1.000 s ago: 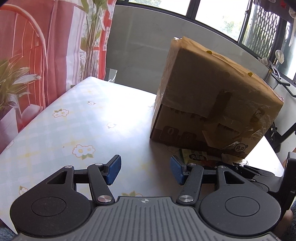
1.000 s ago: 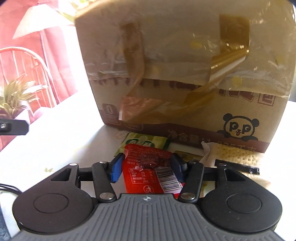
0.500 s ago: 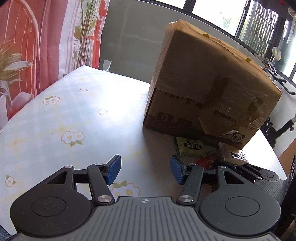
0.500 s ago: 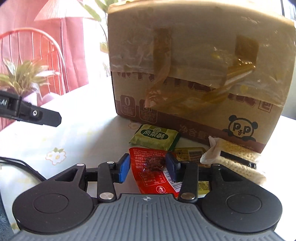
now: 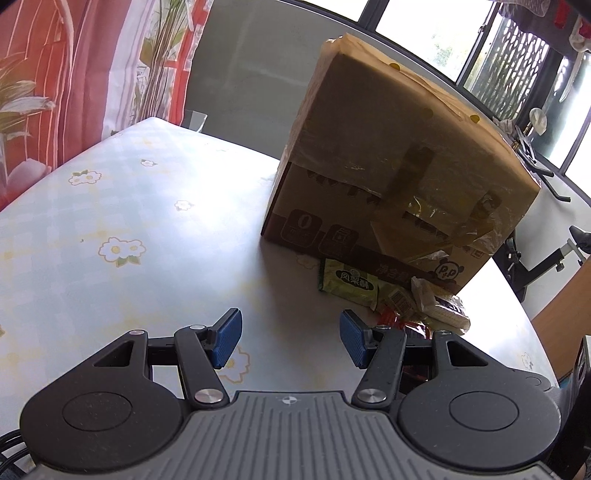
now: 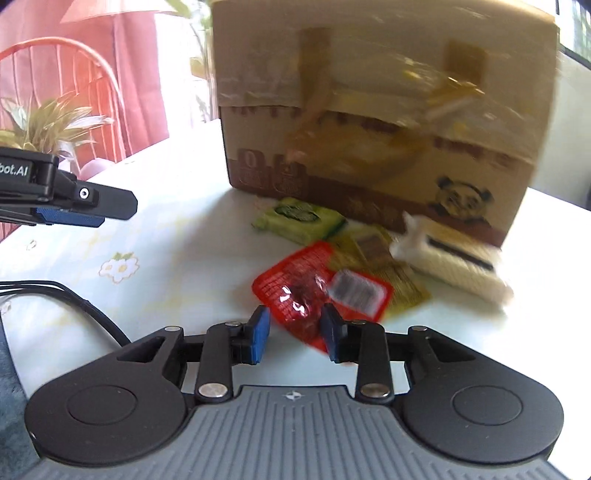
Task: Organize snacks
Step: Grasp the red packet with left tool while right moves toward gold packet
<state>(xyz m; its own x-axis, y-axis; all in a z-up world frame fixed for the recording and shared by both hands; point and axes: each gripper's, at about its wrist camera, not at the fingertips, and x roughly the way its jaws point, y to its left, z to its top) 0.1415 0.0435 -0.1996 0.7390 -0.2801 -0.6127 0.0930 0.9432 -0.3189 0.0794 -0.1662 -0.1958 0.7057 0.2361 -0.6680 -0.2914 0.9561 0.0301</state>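
Open tabletop on my left, clutter on my right

The table (image 5: 122, 229) lies bare across the frame's left and centre; the cardboard box (image 5: 399, 177) walls off the upper right, with snack packets (image 5: 349, 282) crowded against its base.

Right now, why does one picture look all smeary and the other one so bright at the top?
Right wrist view: motion blur smears the cardboard box and the snack packets, such as the red packet. Left wrist view: sharp, but the windows glare white, the box throws a dark shadow on the tablecloth, and the fisheye lens bends straight edges.
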